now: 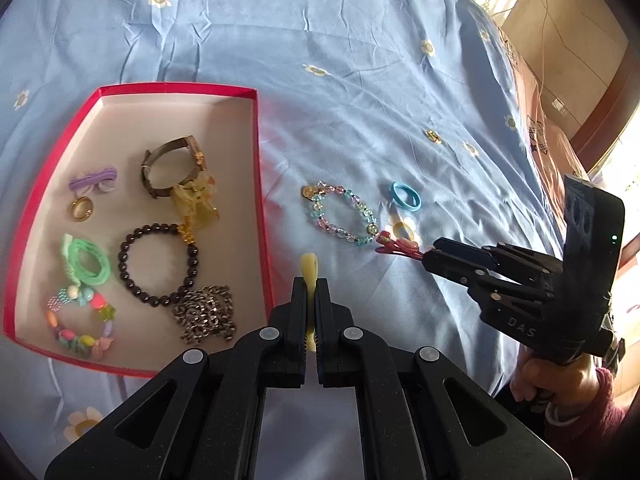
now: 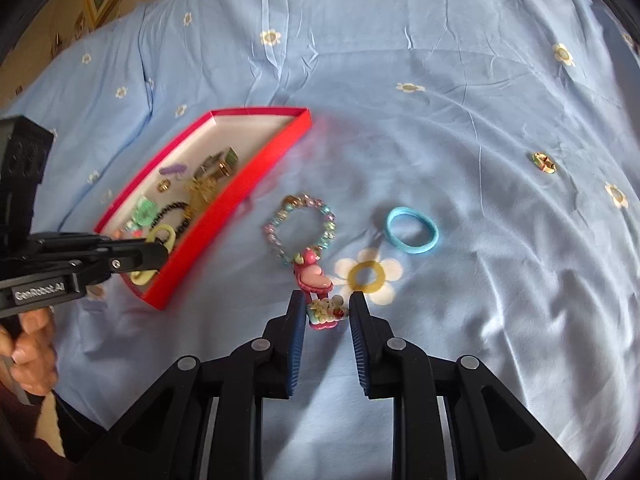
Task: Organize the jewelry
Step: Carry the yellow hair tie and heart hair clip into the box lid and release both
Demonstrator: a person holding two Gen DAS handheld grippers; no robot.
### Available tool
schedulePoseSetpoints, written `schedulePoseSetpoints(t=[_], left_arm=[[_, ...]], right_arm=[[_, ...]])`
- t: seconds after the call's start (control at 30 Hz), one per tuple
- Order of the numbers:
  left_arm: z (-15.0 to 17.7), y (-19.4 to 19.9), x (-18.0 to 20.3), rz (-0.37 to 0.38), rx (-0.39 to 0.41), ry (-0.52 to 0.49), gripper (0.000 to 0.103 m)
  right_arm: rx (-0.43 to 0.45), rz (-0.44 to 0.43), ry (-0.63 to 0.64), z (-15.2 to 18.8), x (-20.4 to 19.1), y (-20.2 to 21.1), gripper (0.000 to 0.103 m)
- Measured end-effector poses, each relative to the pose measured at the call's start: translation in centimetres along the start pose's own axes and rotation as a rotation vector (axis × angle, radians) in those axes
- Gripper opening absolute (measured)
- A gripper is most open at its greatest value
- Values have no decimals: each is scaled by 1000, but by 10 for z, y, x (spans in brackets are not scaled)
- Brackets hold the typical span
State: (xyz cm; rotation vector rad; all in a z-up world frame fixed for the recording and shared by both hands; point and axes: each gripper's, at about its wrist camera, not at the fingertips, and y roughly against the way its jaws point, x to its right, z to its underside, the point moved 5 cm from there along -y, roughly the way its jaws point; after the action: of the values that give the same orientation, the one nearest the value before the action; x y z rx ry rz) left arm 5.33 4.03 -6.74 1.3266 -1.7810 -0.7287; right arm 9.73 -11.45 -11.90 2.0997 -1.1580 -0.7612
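Observation:
My left gripper (image 1: pixel 310 286) is shut on a pale yellow hair tie (image 1: pixel 309 270) and holds it by the right wall of the red box (image 1: pixel 262 184); it also shows in the right wrist view (image 2: pixel 162 246), with the hair tie (image 2: pixel 162 236) over the box's near end. My right gripper (image 2: pixel 326 302) is open around the tail of a pink hair clip (image 2: pixel 316 280) lying on the sheet; in the left wrist view the gripper (image 1: pixel 430 254) sits at the clip (image 1: pixel 396 247). A pastel bead bracelet (image 2: pixel 298 224) and a blue ring band (image 2: pixel 412 230) lie beyond the clip.
The box (image 2: pixel 224 216) holds a watch (image 1: pixel 176 168), a dark bead bracelet (image 1: pixel 158 264), a chain (image 1: pixel 206 314), a green hair tie (image 1: pixel 86 262), a gold ring (image 1: pixel 82 208) and other pieces. A small gold piece (image 2: pixel 544 162) lies far right on the blue flowered sheet (image 2: pixel 440 40).

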Motion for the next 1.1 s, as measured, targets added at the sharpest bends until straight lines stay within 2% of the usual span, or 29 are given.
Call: schedulePoseSetpoints(t=[0.57, 1.1], left_arm=[[10, 52, -55, -79, 89, 104, 2], [12, 67, -115, -155, 118, 194, 2]], right_arm=[[103, -92, 44, -27, -61, 21, 22], [98, -174, 104, -52, -118, -14, 22]])
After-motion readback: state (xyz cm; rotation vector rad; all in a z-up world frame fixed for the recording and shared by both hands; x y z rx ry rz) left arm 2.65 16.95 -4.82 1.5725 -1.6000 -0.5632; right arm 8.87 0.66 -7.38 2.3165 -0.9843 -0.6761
